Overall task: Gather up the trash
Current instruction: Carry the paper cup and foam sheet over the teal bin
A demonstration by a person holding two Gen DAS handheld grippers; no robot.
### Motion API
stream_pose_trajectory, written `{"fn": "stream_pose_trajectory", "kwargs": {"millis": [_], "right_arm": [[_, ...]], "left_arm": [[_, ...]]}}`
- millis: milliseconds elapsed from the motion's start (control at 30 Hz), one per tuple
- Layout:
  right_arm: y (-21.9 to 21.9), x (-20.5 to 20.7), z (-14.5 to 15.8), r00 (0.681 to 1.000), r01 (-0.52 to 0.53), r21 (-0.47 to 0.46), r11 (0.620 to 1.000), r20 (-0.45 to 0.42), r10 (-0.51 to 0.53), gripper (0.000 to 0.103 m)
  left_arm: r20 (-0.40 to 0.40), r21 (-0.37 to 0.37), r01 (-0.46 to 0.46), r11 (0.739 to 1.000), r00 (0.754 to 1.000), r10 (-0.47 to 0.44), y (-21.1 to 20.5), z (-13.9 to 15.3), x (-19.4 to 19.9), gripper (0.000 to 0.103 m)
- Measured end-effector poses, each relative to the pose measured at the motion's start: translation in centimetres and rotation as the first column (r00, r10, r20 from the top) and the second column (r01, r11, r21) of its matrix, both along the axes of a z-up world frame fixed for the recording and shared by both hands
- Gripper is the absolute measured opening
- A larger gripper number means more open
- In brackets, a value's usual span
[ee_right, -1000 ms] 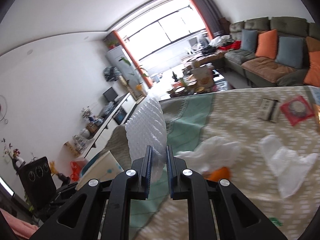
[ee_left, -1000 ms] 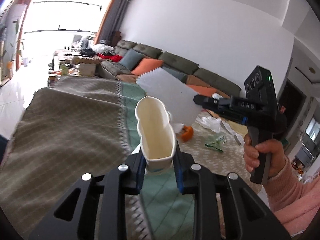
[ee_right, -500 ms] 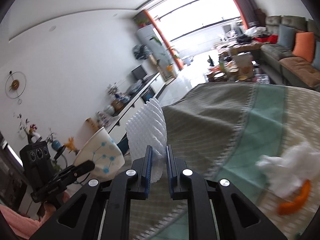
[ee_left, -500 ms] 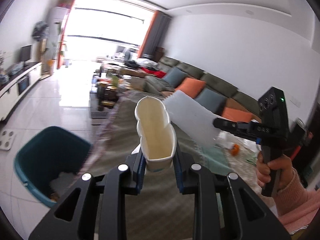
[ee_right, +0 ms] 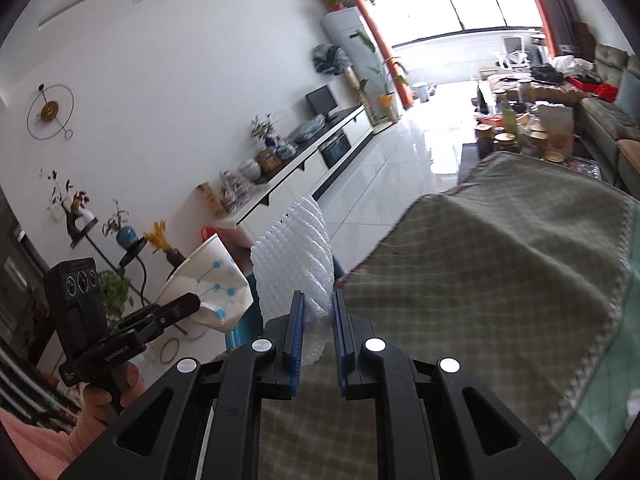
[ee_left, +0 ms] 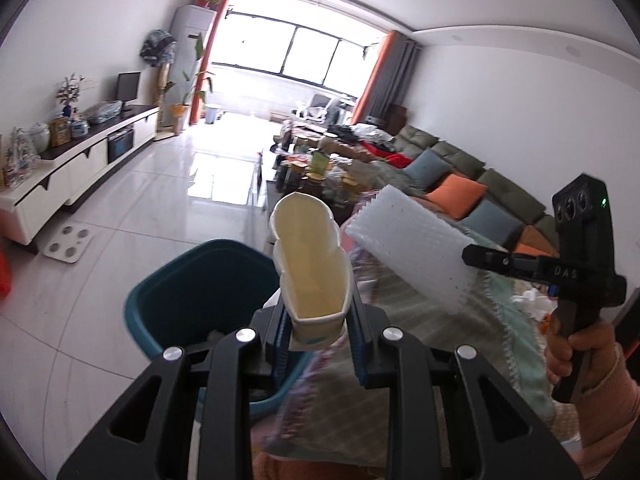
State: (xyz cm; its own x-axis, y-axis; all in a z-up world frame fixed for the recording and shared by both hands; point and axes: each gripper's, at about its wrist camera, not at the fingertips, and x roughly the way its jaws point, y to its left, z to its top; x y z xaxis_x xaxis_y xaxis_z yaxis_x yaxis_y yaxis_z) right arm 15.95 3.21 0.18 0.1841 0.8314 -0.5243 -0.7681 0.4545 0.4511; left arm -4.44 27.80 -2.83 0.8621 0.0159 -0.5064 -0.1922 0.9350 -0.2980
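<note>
Swung from table toward teal bin: left tool clamping paper cup, right tool clamping foam sheet.

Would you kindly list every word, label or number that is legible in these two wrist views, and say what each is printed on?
"DAS": white letters on the black right gripper body, seen from the left wrist.
"GenRobot.AI", small and only roughly legible: on the black left gripper body, seen from the right wrist.
The crushed white paper cup carries blue dots and lines, no words.
The white foam net sleeve has none.
</note>
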Motion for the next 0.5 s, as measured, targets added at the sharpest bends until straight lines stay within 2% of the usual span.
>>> {"fn": "stream_pose_trajectory", "kwargs": {"millis": [500], "right_arm": [[7.6, 0.6, -2.0, 0.998, -0.056, -0.088, 0.995, -0.038, 0.052, 0.014]], "left_arm": [[-0.100, -0.002, -0.085, 0.996, 0.991, 0.085, 3.8, -3.0, 1.3, 0.026]]}}
